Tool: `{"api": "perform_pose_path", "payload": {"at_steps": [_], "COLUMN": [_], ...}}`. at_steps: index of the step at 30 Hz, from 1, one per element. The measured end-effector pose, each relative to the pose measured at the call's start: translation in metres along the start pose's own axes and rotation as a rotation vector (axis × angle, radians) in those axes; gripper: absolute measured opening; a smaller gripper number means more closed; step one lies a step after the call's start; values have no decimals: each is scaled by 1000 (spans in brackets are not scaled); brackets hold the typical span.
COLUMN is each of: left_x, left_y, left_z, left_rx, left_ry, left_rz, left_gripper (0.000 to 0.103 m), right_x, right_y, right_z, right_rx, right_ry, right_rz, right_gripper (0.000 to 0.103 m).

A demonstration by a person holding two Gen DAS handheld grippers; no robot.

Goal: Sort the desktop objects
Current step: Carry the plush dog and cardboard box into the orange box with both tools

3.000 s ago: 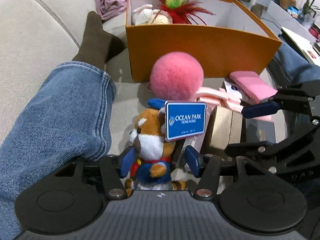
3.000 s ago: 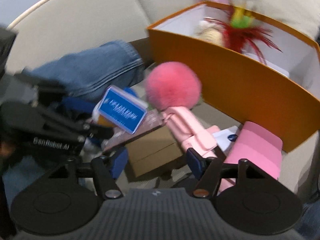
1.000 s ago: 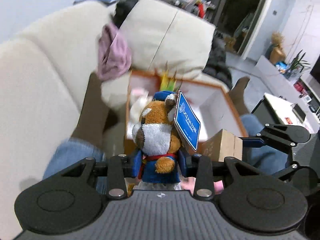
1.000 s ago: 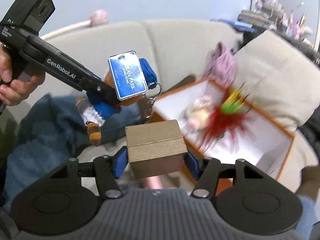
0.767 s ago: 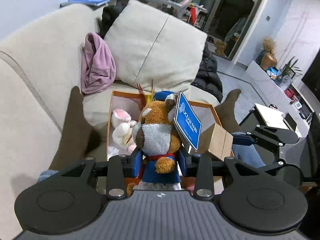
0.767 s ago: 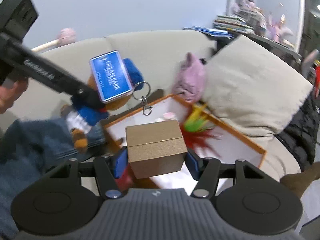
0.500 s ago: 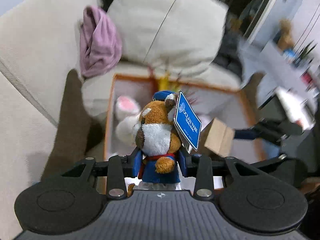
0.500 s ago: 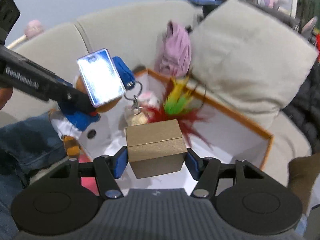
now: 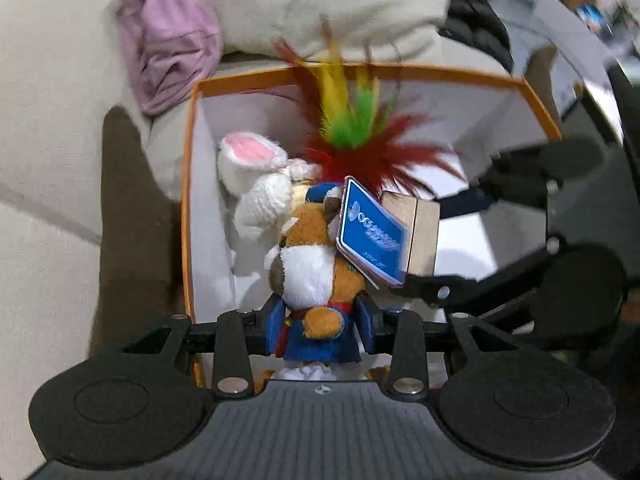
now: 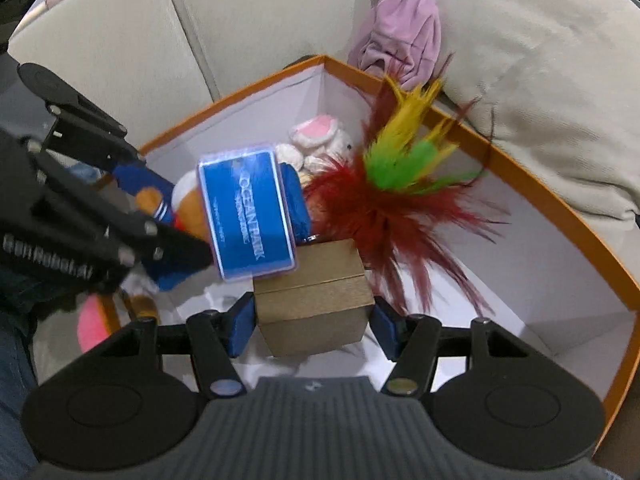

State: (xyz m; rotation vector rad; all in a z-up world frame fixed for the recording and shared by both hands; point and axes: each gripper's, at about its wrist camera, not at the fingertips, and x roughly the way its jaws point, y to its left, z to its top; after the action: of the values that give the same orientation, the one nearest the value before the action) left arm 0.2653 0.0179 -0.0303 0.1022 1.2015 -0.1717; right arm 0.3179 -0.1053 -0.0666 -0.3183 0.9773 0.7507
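Left gripper [image 9: 320, 330] jaws clamped on plush [image 9: 316, 264], right gripper [image 10: 312, 320] jaws clamped on carton [image 10: 316, 300], both above orange box [image 10: 560, 208] on sofa [image 10: 120, 52].

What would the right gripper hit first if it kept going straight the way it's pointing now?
Most likely the red feather toy in the orange box. The right gripper, shut on the brown box, points at it. The blue tag hangs close on the left, but depth is unclear.

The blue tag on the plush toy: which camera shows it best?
The right wrist view: the blue tag faces the camera nearly flat, its lettering partly readable. The left wrist view shows it tilted and blurred, beside the plush toy.
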Motion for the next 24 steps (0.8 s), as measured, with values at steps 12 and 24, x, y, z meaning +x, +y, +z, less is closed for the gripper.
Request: {"api": "perform_pose_path", "payload": {"at_steps": [12,24], "left_x": [16,-5], "left_y": [-6,-10], "left_z": [2,7], "left_rx": [150,163], "left_ry": [88,-119], "left_rz": [8,-21], "left_gripper": [49,61], "right_x": [5,2], "right_y": [-3,-5], "right_z": [-9,-13], "right_rx": [-20,4], "right_ry": [76,58], "right_rz": [-16,-32], "right_gripper": [63,63]}}
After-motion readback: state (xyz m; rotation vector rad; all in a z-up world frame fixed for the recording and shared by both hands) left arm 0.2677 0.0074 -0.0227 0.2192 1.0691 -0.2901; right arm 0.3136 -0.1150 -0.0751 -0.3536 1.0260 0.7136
